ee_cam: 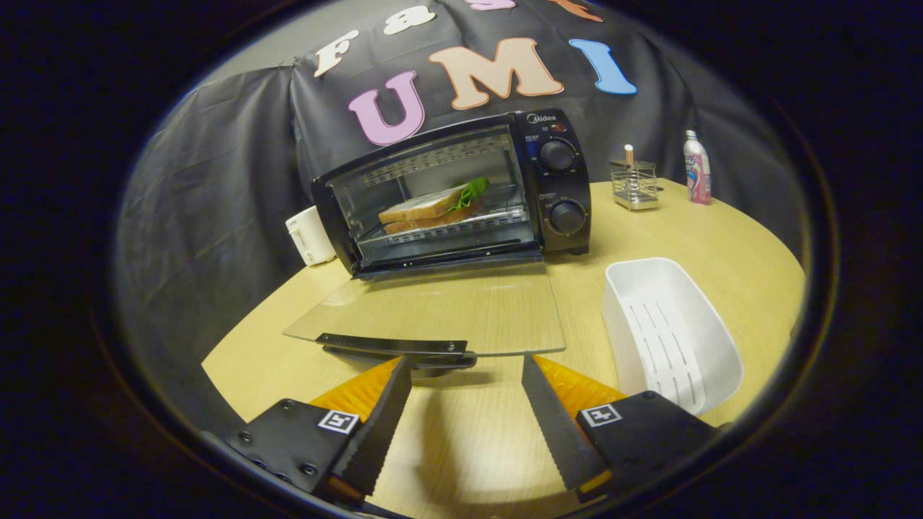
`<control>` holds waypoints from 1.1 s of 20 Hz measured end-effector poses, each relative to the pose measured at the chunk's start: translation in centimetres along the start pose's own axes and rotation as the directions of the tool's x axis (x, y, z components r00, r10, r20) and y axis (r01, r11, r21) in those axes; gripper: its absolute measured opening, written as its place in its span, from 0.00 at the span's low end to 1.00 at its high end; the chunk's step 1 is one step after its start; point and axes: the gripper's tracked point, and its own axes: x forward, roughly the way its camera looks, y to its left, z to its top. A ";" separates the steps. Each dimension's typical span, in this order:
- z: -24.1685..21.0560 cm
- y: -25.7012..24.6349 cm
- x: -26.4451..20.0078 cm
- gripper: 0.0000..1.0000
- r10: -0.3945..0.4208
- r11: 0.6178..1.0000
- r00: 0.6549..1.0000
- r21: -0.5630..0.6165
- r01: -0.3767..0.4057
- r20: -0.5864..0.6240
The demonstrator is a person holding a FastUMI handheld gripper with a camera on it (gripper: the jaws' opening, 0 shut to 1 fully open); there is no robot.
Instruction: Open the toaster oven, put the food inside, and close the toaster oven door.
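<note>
A black toaster oven (461, 191) stands at the back of the round wooden table. Its glass door (440, 310) is folded down flat toward me, with the dark handle (393, 346) at the door's front edge. On the wire rack inside lies a sandwich (433, 209) with green lettuce sticking out. My gripper (466, 364) is open, with nothing between the fingers. The fingertips sit just below the door's front edge, and the left one is right by the handle.
A white slotted tray (670, 331) lies right of the door, close to my right finger. Behind it stand a wire holder (634, 184) and a bottle (696, 168). A small white appliance (310, 236) sits left of the oven. The table (743, 245) ends close on both sides.
</note>
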 end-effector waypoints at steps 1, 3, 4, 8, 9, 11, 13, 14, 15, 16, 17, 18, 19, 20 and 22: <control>0.1 0.0 -0.1 0.96 -0.007 1.000 1.000 -0.022 0.007 0.008; 0.7 0.1 -0.2 0.96 -0.021 0.997 0.999 -0.076 0.023 0.026; 1.0 0.3 -0.4 0.96 -0.020 0.996 0.999 -0.090 0.024 0.040; 3.9 1.5 -1.1 0.96 0.024 0.999 0.991 -0.048 -0.018 0.129; 5.2 1.7 -1.4 0.96 0.038 0.999 0.985 -0.032 -0.033 0.167; 7.5 2.7 -1.1 0.97 0.074 0.997 0.974 -0.018 -0.072 0.216; 9.5 3.2 -0.9 0.98 0.091 0.996 0.964 -0.002 -0.093 0.250; 10.5 3.3 -0.9 0.98 0.093 0.995 0.958 0.004 -0.098 0.272; 11.5 3.3 -0.7 0.98 0.096 0.995 0.953 0.010 -0.103 0.287; 12.2 3.5 -0.4 0.98 0.101 0.994 0.948 0.017 -0.112 0.301; 13.0 3.5 -0.2 0.97 0.103 0.993 0.944 0.024 -0.117 0.315; 13.6 3.6 0.0 0.97 0.104 0.992 0.941 0.032 -0.121 0.322; 14.5 3.7 0.2 0.97 0.103 0.992 0.939 0.038 -0.123 0.328; 15.2 3.8 0.5 0.97 0.104 0.992 0.936 0.035 -0.123 0.336; 16.6 3.8 0.8 0.97 0.100 0.994 0.928 0.013 -0.112 0.358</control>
